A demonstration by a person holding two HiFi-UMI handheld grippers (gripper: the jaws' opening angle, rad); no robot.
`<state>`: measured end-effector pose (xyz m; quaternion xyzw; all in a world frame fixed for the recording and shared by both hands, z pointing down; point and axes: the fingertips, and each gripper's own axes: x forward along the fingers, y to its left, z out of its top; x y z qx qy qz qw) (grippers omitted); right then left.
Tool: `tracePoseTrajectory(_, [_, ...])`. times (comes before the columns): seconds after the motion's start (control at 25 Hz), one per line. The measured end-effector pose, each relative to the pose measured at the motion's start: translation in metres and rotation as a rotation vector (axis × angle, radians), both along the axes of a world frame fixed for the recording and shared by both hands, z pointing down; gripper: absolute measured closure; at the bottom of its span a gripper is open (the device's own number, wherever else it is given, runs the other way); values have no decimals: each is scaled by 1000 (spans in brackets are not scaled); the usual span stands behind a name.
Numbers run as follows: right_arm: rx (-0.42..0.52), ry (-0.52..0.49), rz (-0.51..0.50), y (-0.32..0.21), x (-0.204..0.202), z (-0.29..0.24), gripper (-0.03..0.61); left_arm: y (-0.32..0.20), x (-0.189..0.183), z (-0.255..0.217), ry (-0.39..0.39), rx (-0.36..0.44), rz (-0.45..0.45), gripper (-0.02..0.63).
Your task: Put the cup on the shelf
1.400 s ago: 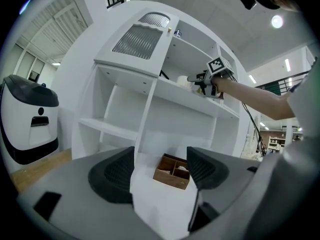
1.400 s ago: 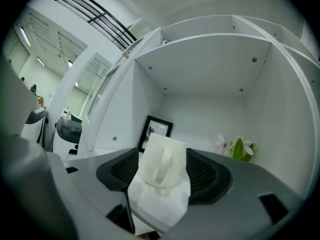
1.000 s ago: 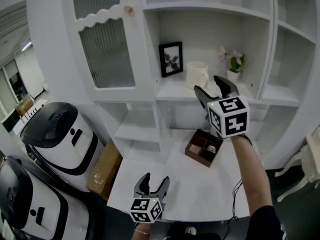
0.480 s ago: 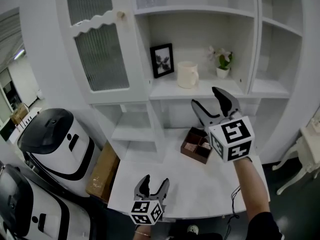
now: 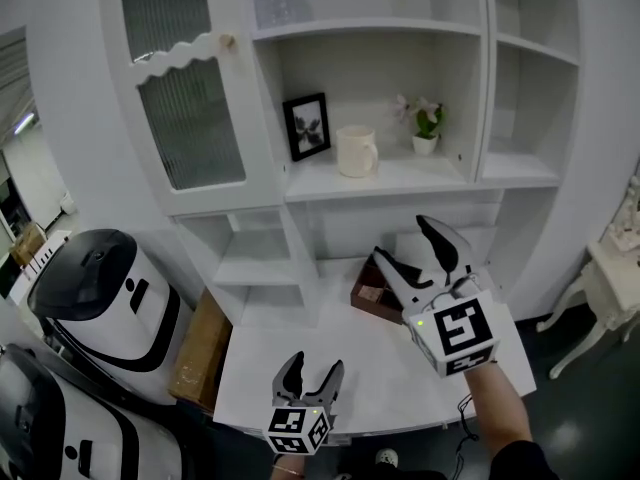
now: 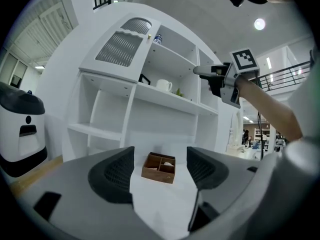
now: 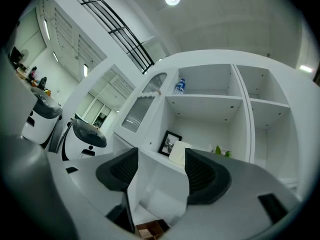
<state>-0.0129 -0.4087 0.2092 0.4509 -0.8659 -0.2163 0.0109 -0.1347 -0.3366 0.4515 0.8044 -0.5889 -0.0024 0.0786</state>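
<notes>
On the shelf [image 5: 400, 178], the cup [image 5: 356, 152] stood between a picture frame [image 5: 306, 126] and a small plant [image 5: 425, 126]. The right gripper [image 5: 403, 240] hung below it, jaws wide apart, holding nothing. The left gripper [image 5: 314, 365], low over the table [image 5: 400, 388], was also open and empty.

Black fingers [image 5: 440, 249], white marker cubes [image 5: 456, 332]

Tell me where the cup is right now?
In the head view, the cup stands on the shelf, between the framed picture on its left and the little potted plant on its right.
</notes>
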Motion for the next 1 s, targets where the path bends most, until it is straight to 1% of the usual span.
tracePoseTrajectory(0.16, [87,31,39,22,8,15,287,7,6,3,-12,1,23,301])
tracePoseTrajectory(0.24, [82,39,46,31,11,28,287,10,8,7,-10,-5,31,301])
tracePoseTrajectory(0.44, [33,-9,46,49,20,59,290,19,10,11,-3,7,46,301])
tracePoseTrajectory(0.6, [-8,-24,73,58,29,90,290,29,14,19,1,15,60,301])
tracePoseTrajectory(0.72, [-58,-25,100,61,37,117,289,36,17,24,9,20,72,301])
tracePoseTrajectory(0.8, [-96,-43,99,64,41,137,288,40,20,29,6,20,85,301])
tracePoseTrajectory(0.88, [-141,-55,94,67,42,161,288,43,23,37,0,7,94,301])
tracePoseTrajectory(1.0, [-218,-46,104,73,43,198,290,50,27,53,5,-16,101,301])
